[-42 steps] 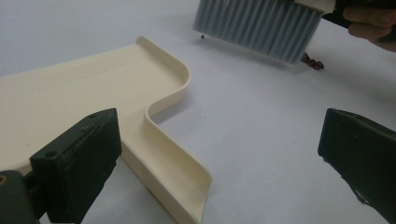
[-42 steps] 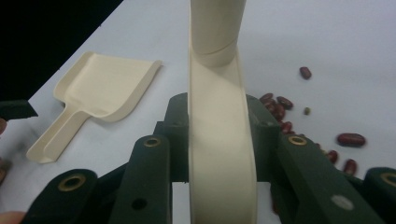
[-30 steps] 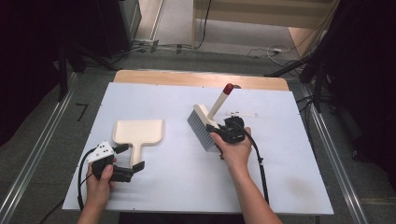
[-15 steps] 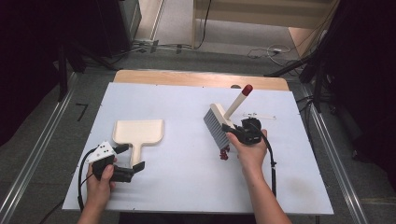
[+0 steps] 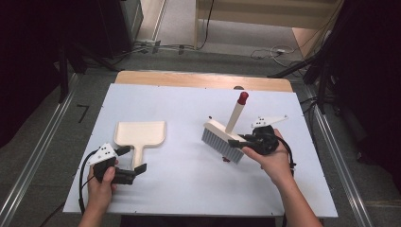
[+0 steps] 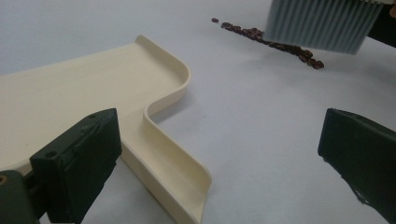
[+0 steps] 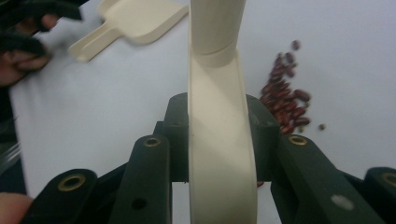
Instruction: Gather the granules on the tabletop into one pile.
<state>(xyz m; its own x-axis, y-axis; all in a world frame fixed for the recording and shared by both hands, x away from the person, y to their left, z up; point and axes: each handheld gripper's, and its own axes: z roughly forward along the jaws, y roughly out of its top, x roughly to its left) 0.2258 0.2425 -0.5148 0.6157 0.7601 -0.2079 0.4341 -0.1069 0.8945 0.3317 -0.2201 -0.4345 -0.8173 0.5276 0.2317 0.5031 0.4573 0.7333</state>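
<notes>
A cream dustpan [image 5: 142, 133] lies flat on the white table [image 5: 179, 189], left of centre. My left gripper [image 5: 133, 160] sits at the tip of its handle, open; in the left gripper view the handle [image 6: 173, 172] runs between the wide-apart jaws, close to the left one, with my left gripper [image 6: 219, 154] not pressing on it. My right gripper [image 5: 238, 140] is shut on the cream back of a hand brush [image 5: 221, 137], lifted and tilted, with its red-tipped handle [image 5: 242, 98] pointing up. In the right gripper view my right gripper [image 7: 219, 140] clamps the brush back [image 7: 219, 177]. Several dark red beans [image 7: 286, 106] lie under the bristles [image 6: 322, 23].
A wooden strip [image 5: 203, 80] runs along the table's far edge, with floor cables beyond it. Metal rails flank the table on both sides. White surface lies bare between the dustpan and the beans [image 5: 226, 160].
My right hand has carried the brush to the right and slightly up, away from the dustpan. The left hand and the dustpan have stayed where they were.
</notes>
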